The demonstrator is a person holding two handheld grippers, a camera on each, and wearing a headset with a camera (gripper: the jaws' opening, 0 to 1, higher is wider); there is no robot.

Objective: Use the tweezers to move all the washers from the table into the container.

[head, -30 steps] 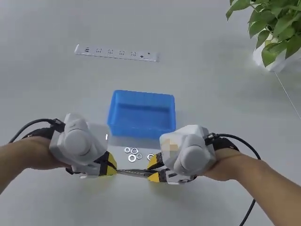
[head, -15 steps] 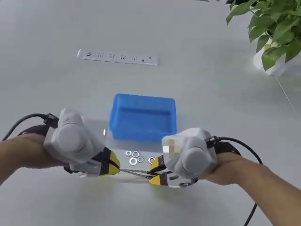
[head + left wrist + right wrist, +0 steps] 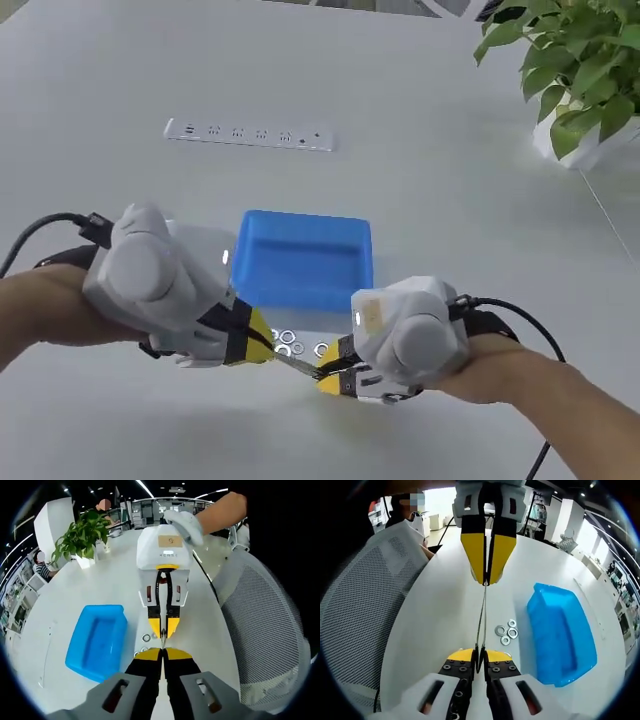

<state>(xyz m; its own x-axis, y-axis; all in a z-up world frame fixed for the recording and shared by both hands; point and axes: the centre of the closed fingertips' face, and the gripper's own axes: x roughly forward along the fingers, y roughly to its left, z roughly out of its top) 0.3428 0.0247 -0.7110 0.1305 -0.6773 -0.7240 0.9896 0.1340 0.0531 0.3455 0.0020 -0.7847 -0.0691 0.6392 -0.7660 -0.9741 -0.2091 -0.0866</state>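
Observation:
Thin metal tweezers (image 3: 296, 361) span the gap between my two grippers, which face each other near the table's front edge. The left gripper (image 3: 263, 342) is shut on one end of them and the right gripper (image 3: 329, 379) is shut on the other. Several small silver washers (image 3: 290, 345) lie on the white table just behind the tweezers, in front of the blue container (image 3: 305, 255). In the left gripper view the tweezers (image 3: 162, 638) run from my jaws (image 3: 162, 652) to the opposite gripper, with washers (image 3: 146, 638) and container (image 3: 97, 640) at left. The right gripper view shows tweezers (image 3: 481, 615), washers (image 3: 506, 632) and container (image 3: 560, 635).
A white power strip (image 3: 250, 135) lies far behind the container. A potted plant (image 3: 580, 70) stands at the far right. A grey mesh chair (image 3: 260, 630) sits beside the table's near edge. Black cables trail from both grippers.
The left gripper has risen and edged toward the right one, so the tweezers now slope down from left to right. The head camera has shifted, pushing the scene lower in the view.

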